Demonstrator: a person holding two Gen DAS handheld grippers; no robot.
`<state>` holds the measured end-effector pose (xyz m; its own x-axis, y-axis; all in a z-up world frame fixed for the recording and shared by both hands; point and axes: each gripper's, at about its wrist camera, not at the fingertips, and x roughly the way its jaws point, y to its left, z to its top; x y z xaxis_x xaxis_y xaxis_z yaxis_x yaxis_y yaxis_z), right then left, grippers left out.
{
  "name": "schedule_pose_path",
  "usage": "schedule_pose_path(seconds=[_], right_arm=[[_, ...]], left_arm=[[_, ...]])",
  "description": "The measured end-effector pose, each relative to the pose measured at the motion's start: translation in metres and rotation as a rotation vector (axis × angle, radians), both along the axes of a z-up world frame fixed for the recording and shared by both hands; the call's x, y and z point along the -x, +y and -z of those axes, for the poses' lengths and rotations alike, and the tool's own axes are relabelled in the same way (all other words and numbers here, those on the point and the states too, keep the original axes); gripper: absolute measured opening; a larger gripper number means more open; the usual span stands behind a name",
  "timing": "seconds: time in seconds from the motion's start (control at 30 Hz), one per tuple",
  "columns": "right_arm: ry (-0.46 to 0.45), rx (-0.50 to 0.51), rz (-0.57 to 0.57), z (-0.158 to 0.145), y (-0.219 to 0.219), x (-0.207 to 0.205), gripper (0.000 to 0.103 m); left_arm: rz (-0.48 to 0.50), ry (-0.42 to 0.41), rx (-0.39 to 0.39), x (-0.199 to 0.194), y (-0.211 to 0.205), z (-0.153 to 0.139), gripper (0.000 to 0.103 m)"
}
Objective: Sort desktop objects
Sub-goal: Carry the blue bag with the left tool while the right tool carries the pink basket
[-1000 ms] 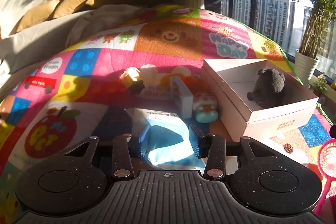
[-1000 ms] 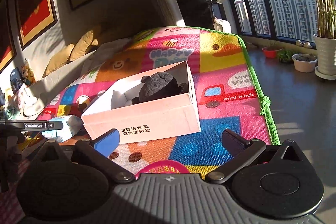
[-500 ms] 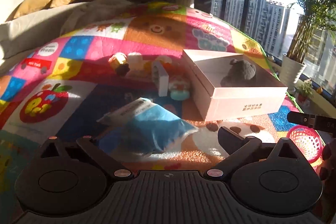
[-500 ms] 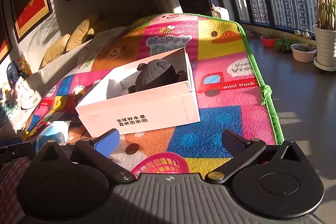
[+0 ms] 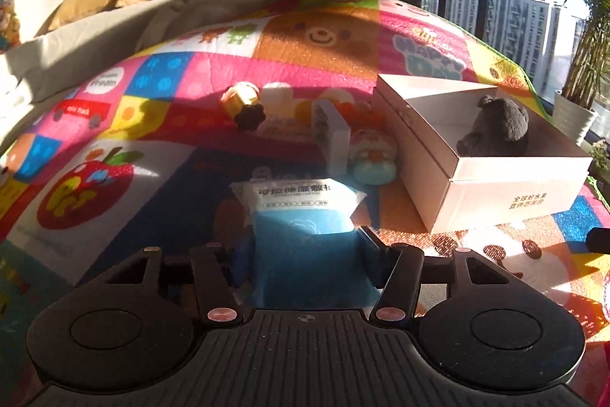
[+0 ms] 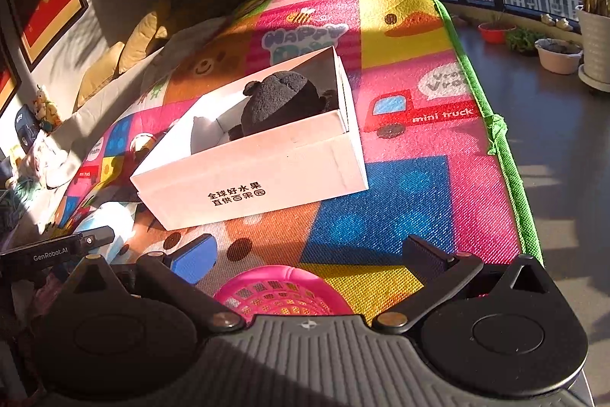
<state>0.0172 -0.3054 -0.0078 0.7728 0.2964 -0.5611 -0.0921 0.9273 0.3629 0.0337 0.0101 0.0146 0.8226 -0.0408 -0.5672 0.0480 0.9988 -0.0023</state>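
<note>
**Packet clamped in left gripper; right gripper apart over basket**

Packet, blue and white with printed text on its top band, sits between the fingers of the left gripper. Both fingers press against its lower sides, so the left gripper is clamped on the packet. The packet occupies the 6 o'clock region of the left wrist view, above the play mat.

At 2 o'clock from the packet stands the white box, open at the top, with a dark plush toy inside it. Between packet and box, at 12 to 1 o'clock, lie a small white carton and a round pastel toy, touching each other. A yellow toy lies at 11 o'clock, well apart.

In the right wrist view, the right gripper has its fingers spread wide apart and clamps nothing. A pink basket lies below the gap, at 6 o'clock. The white box sits at 12 o'clock, plush toy inside.
</note>
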Motion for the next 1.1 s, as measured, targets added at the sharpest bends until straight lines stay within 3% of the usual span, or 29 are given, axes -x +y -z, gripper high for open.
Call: schedule_pose_path(seconds=[0.13, 0.27, 0.43, 0.47, 0.5, 0.6, 0.8, 1.1], right_arm=[[0.002, 0.005, -0.002, 0.0, 0.001, 0.001, 0.103], [0.003, 0.012, -0.003, 0.0, 0.002, 0.0, 0.103], [0.007, 0.039, -0.009, 0.0, 0.005, -0.001, 0.103], [0.008, 0.047, -0.01, -0.001, 0.006, -0.001, 0.103], [0.008, 0.052, -0.01, -0.001, 0.007, -0.001, 0.103], [0.008, 0.052, -0.011, -0.001, 0.007, -0.001, 0.103], [0.008, 0.052, -0.011, -0.001, 0.007, -0.001, 0.103], [0.0, 0.031, -0.009, 0.0, 0.004, 0.001, 0.103]], left_arm=[[0.068, 0.002, 0.023, 0.021, -0.003, -0.001, 0.056], [0.209, 0.044, 0.148, 0.058, -0.014, -0.008, 0.056], [0.285, 0.048, 0.156, 0.081, -0.032, -0.008, 0.059], [0.293, 0.051, 0.16, 0.081, -0.032, -0.008, 0.064], [0.302, 0.054, 0.172, 0.081, -0.032, -0.009, 0.074], [0.303, 0.028, 0.199, 0.081, -0.028, -0.013, 0.089], [0.181, 0.032, 0.213, 0.064, -0.01, -0.01, 0.094], [0.171, 0.067, 0.21, 0.064, -0.008, 0.006, 0.102]])
